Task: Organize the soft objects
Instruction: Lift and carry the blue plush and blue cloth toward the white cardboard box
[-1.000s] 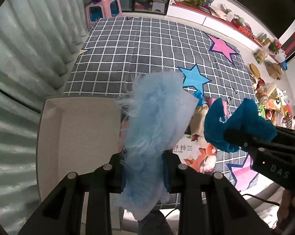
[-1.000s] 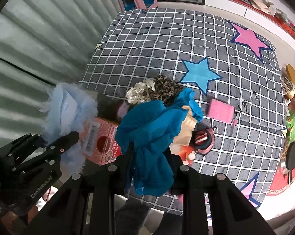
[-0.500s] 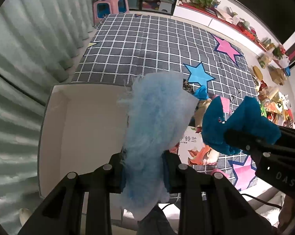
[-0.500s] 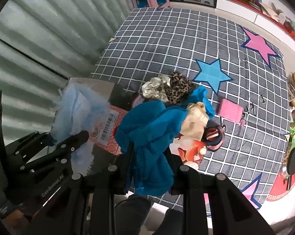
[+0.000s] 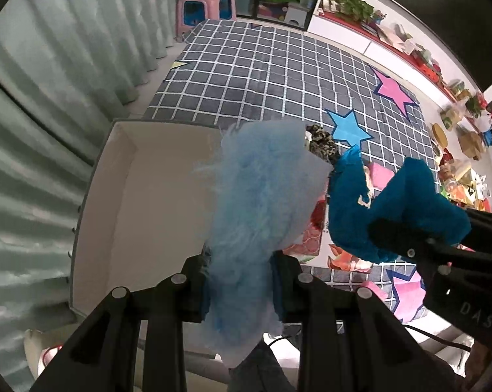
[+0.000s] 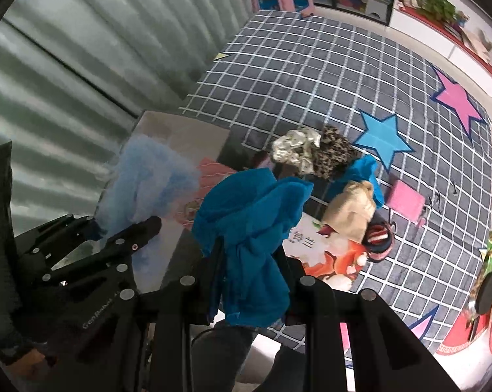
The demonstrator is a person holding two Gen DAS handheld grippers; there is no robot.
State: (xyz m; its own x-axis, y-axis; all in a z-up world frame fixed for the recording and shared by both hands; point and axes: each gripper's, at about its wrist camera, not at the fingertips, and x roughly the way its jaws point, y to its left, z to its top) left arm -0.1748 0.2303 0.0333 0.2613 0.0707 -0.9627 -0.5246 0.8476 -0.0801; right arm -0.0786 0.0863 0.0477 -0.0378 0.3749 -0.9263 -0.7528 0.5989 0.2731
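My left gripper [image 5: 242, 284] is shut on a fluffy light blue piece [image 5: 262, 196], which hangs over the right edge of the open white box [image 5: 121, 215]. The same fluffy piece [image 6: 148, 176] shows at the left of the right wrist view. My right gripper [image 6: 250, 281] is shut on a teal cloth [image 6: 252, 225], held in the air beside the box; that cloth [image 5: 392, 209] also appears at the right of the left wrist view. Below lies a pile: leopard and cream scrunchies [image 6: 311, 153], a beige piece [image 6: 353, 209], a striped round item [image 6: 381, 240] and a pink pad [image 6: 405, 201].
A grey checked rug with stars [image 5: 278, 75] covers the floor. Pale green curtains [image 5: 50, 98] hang at the left. A pink stool [image 5: 206, 9] stands at the rug's far end. Printed packets [image 6: 327, 254] lie under the pile. Clutter lines the right wall [image 5: 458, 150].
Both grippers have shifted left with their loads. The white box has come further into view under the light blue piece, and the teal cloth has followed toward the box.
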